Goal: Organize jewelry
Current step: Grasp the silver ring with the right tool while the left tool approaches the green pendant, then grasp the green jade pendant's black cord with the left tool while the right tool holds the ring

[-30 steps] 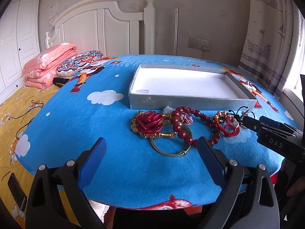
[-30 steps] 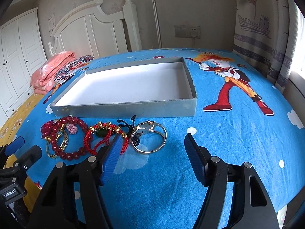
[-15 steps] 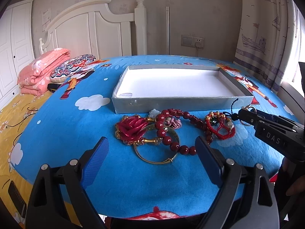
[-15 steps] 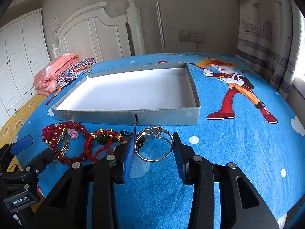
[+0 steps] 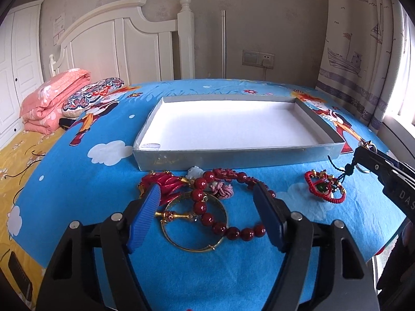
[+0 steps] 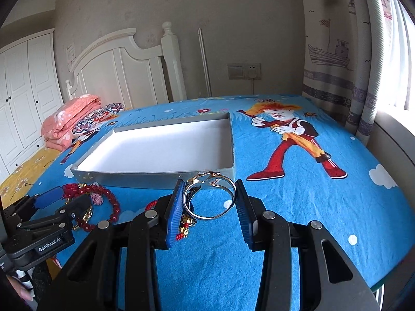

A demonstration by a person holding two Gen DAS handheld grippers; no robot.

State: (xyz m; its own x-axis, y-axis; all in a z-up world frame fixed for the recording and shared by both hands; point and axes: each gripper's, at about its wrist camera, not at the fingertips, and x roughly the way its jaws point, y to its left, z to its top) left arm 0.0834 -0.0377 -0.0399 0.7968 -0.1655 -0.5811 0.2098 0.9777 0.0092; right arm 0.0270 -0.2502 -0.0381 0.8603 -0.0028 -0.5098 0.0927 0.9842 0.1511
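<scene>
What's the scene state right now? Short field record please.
surface: blue cartoon bedsheet
tray: shallow grey box, white inside, holds nothing
right gripper: shut on silver bangle, lifted
left gripper: jaws closing around red bead bracelet and gold bangle; contact unclear
loose: red cord bracelet, right of the beads

Both wrist cameras looked low and close across the bed's (image 5: 77,186) near edge toward the headboard (image 6: 122,72), sharing the tray (image 5: 233,153).
</scene>
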